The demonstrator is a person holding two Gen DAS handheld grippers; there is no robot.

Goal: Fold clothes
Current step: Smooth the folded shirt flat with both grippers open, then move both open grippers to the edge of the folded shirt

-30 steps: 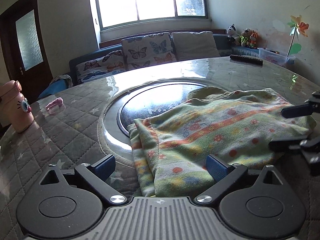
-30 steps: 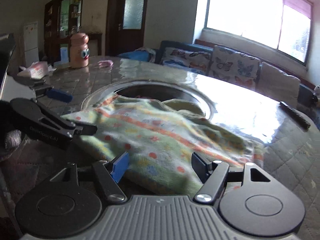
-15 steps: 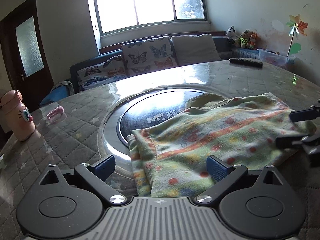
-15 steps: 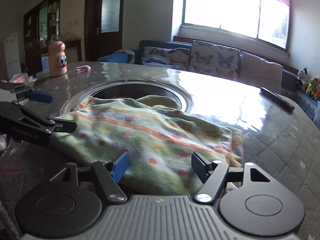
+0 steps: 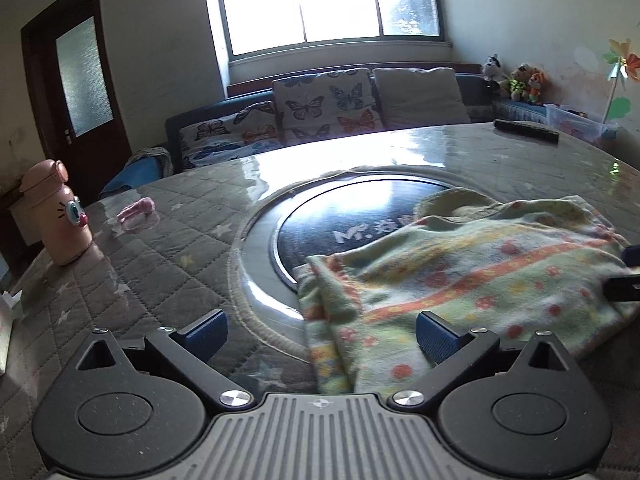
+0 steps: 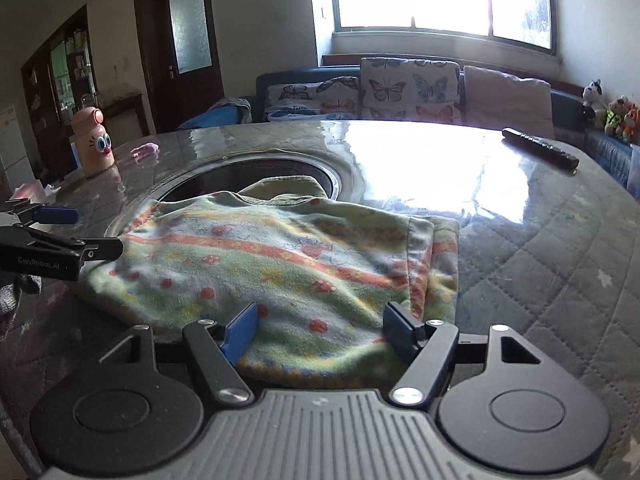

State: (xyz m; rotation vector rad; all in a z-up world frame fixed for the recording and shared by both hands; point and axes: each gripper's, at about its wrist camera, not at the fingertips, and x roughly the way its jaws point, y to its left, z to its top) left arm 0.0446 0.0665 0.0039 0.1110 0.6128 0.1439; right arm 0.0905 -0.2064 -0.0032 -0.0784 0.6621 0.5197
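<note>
**Fleece garment part-folded, both grippers open over it**

The round tabletop [image 6: 560, 264], covered in grey quilted cloth under a glossy clear sheet, fills the lower half of both views, with a dark glass turntable disc [image 5: 360, 216] set in its centre. Across the near edge of that disc, at centre and right of the left wrist view, lies the pale green fleece garment with orange stripes and red dots [image 5: 472, 272]. It appears already doubled over: a layered fold edge shows at its left side there, and another at the right of the right wrist view. By my reading one or more folds are done and the bundle is still loose and uneven, so a further fold and some smoothing likely remain.

The left hand-held gripper [image 5: 320, 330] is released, jaws wide, with only the garment's corner below them. The right hand-held gripper [image 6: 320, 328] is likewise released, jaws apart over the garment's near hem, pressing nothing.

At far left stands a pink cartoon-faced bottle [image 5: 60, 216].
</note>
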